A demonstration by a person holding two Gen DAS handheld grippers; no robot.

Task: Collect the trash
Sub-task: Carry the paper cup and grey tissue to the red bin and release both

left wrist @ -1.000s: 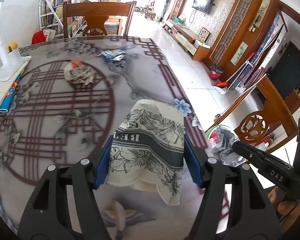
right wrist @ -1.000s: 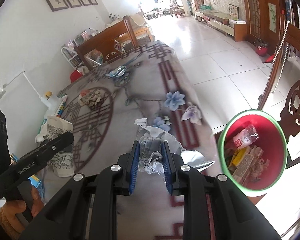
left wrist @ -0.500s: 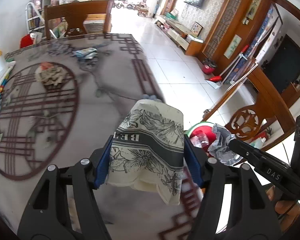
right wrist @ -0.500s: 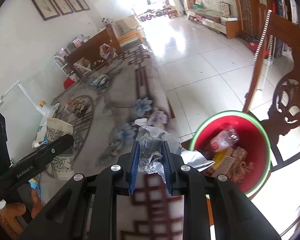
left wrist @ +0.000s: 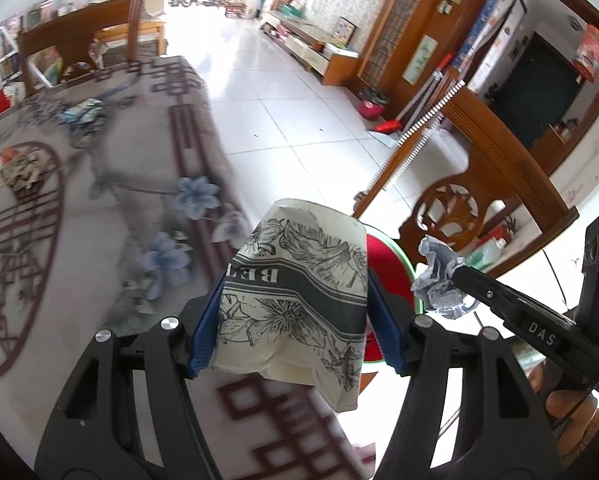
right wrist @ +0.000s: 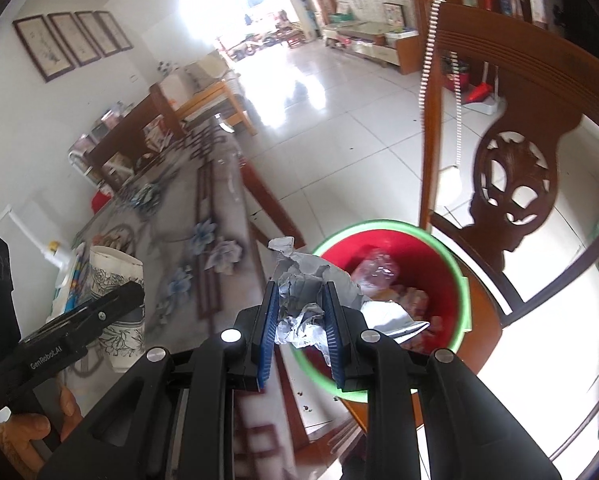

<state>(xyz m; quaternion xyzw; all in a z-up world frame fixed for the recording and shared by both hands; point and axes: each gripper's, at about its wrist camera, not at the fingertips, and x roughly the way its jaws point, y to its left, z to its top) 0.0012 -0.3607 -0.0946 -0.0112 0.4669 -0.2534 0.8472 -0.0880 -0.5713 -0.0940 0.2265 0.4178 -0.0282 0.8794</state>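
A crushed white paper cup [left wrist: 295, 300] printed with black line-drawn flowers and a dark band sits clamped between the blue pads of the left gripper [left wrist: 293, 312]. The band carries white letters seen upside down, of which only "BE" can be read. The cup is held in the air over the edge of the table, its dented mouth toward the camera.

A crumpled wad of grey-white paper or foil [right wrist: 303, 304] is pinched between the narrow-set blue pads of the right gripper [right wrist: 299, 320], with a flat silvery flap sticking out to the right. It hangs above the near rim of a round red bin with a green rim [right wrist: 461, 280], which stands on the white tiled floor beside the table and already holds wrappers and a clear plastic bottle.

The side of the right gripper reads "DAS" in the left wrist view; the side of the left gripper reads "GenRobot.AI" in the right wrist view.

The table wears a grey cloth with maroon fretwork and blue flowers [left wrist: 111, 208]. Farther back on it lie a crumpled patterned paper [left wrist: 19, 166] and a bluish wrapper [left wrist: 81, 114]. A carved wooden chair [right wrist: 511, 184] stands behind the bin.
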